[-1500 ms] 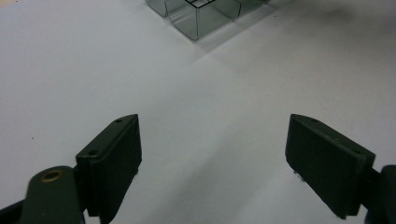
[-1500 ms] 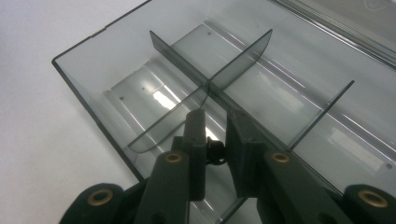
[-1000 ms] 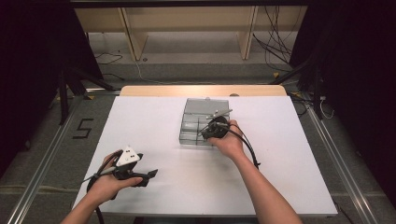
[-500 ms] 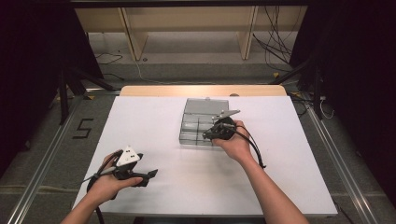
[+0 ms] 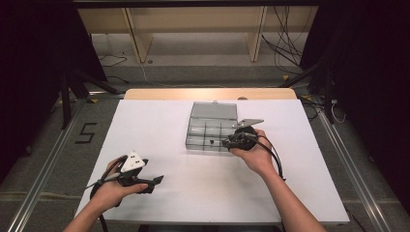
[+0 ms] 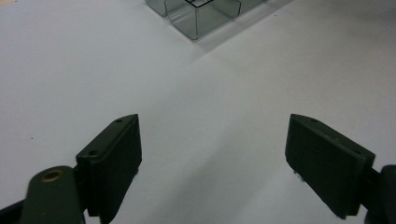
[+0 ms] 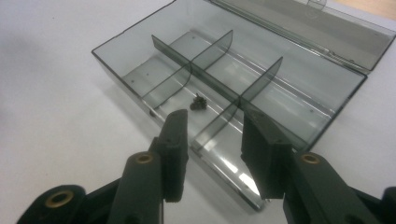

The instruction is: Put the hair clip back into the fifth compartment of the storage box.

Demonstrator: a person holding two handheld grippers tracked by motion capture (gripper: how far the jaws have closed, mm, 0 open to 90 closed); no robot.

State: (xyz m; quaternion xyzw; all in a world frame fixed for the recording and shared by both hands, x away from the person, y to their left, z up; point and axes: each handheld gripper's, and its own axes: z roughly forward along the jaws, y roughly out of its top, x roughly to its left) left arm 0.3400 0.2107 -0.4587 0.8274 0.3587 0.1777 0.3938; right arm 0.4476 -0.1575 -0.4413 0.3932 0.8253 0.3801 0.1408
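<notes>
White worktop (image 5: pixel 159 130) carries the idle left gripper (image 5: pixel 155 181), jaws wide and empty, parked near its front edge. Mid-table sits a smoky divider box (image 7: pixel 140 60), lid back; a small dark piece (image 7: pixel 199 103) lies inside. The right gripper (image 7: pixel 212 140), part-open and empty, hovers over it, likely for access.

A clear smoky-grey plastic compartment box (image 5: pixel 212 129) lies flat on the white table (image 5: pixel 159 125) just ahead of my right claw (image 7: pixel 212 133), its hinged lid (image 7: pixel 322 25) swung fully open and lying back behind it. Thin dividers split its tray into a grid of small cells. One tiny dark part (image 7: pixel 199 103), too small for me to name, sits on the floor of a middle cell in the near row, just beside a divider.
</notes>
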